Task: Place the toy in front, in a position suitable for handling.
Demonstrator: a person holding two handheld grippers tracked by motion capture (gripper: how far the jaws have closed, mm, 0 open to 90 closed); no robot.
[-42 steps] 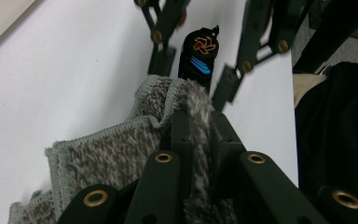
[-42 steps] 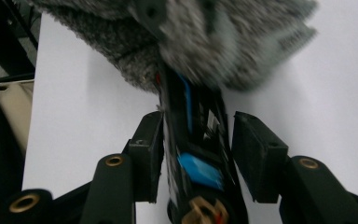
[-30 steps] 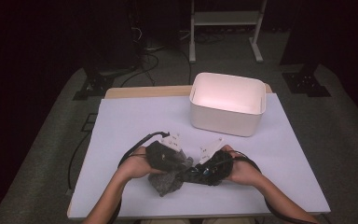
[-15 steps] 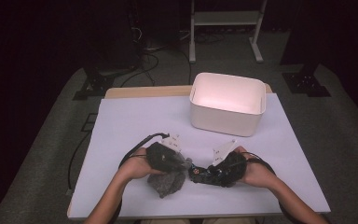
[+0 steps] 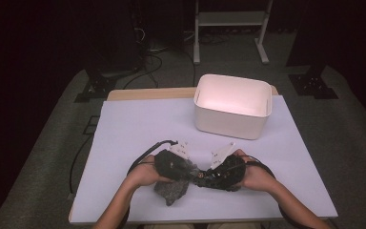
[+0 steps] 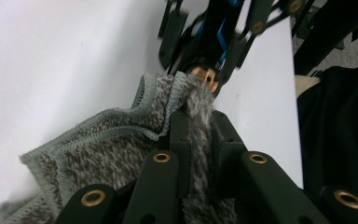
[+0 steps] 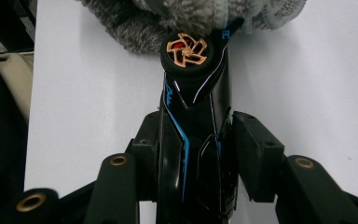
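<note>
My left gripper [image 6: 198, 122] is shut on a fold of a grey fuzzy cloth [image 6: 116, 140] with a stitched hem. My right gripper [image 7: 196, 140] is shut on a black toy car [image 7: 193, 121] with blue lines and a gold-spoked wheel [image 7: 186, 50]. The car's front end presses into the cloth [image 7: 186, 14]. In the high view the two grippers meet nose to nose near the table's front edge, left gripper [image 5: 190, 172] and right gripper [image 5: 206, 179]. The cloth [image 5: 171, 192] hangs down onto the table under them. The toy car [image 6: 214, 42] shows just beyond the cloth in the left gripper view.
A white rectangular bin [image 5: 228, 126] stands at the back right of the pale table cover [image 5: 143, 124]. Cables trail from both grippers across the front of the table. Dark floor, a stand and equipment surround the table.
The right hand has shifted the toy car slightly against the cloth. The left hand has stayed put, and both grips are unchanged.
</note>
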